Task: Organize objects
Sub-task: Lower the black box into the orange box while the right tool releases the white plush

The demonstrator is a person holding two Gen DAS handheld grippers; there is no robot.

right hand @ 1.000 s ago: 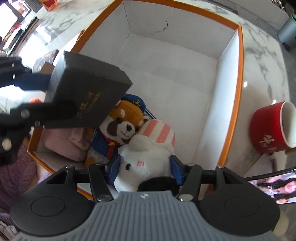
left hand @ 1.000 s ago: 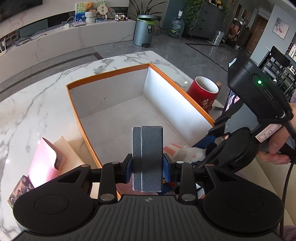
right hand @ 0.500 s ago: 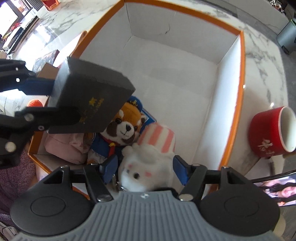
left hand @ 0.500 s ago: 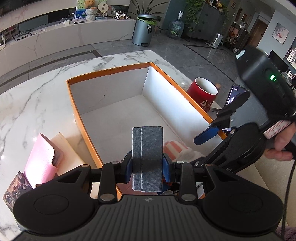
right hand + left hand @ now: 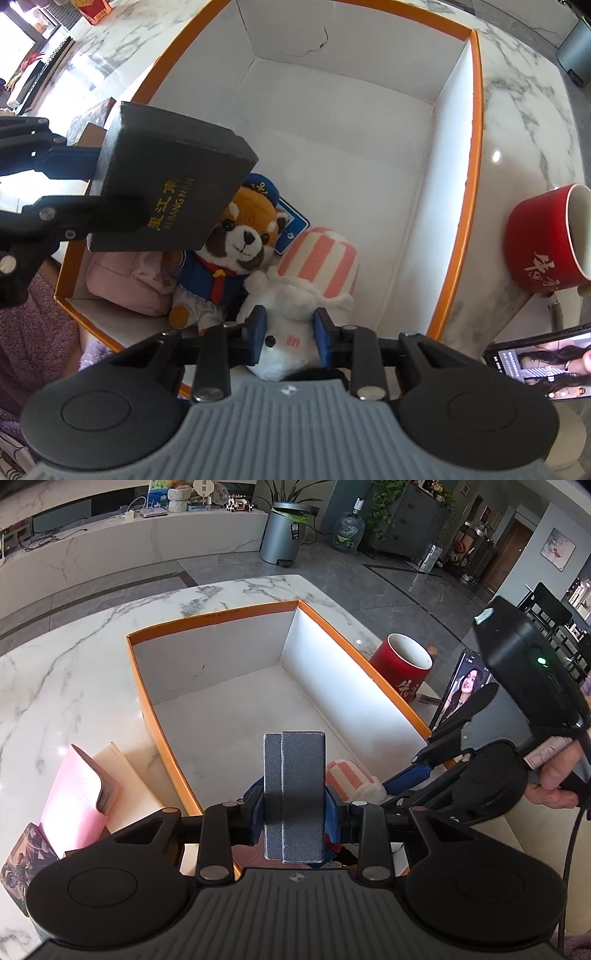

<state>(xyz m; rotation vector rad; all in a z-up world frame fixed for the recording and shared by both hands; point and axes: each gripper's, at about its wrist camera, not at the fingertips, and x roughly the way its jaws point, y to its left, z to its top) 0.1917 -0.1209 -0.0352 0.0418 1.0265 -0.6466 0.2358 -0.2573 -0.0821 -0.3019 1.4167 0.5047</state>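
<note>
My left gripper (image 5: 294, 805) clamps a dark box (image 5: 294, 797) above the orange-rimmed carton (image 5: 236, 611) on a white marble tabletop (image 5: 66, 686). My right gripper (image 5: 289, 334) stands apart around a white plush (image 5: 291, 310) inside. Behind lie grey floor tiles (image 5: 369, 576) and a bin (image 5: 282, 531).

One orange-rimmed box (image 5: 476, 155) sits on one marble worktop (image 5: 74, 686). Inside it lie two plush toys, a red panda (image 5: 243, 247) and a white one with a striped hat (image 5: 306, 288), plus one pink pouch (image 5: 133, 284). One dark case (image 5: 173, 184), one red mug (image 5: 543, 236), one phone (image 5: 539, 362) and one pink booklet (image 5: 74, 794) complete the count
</note>
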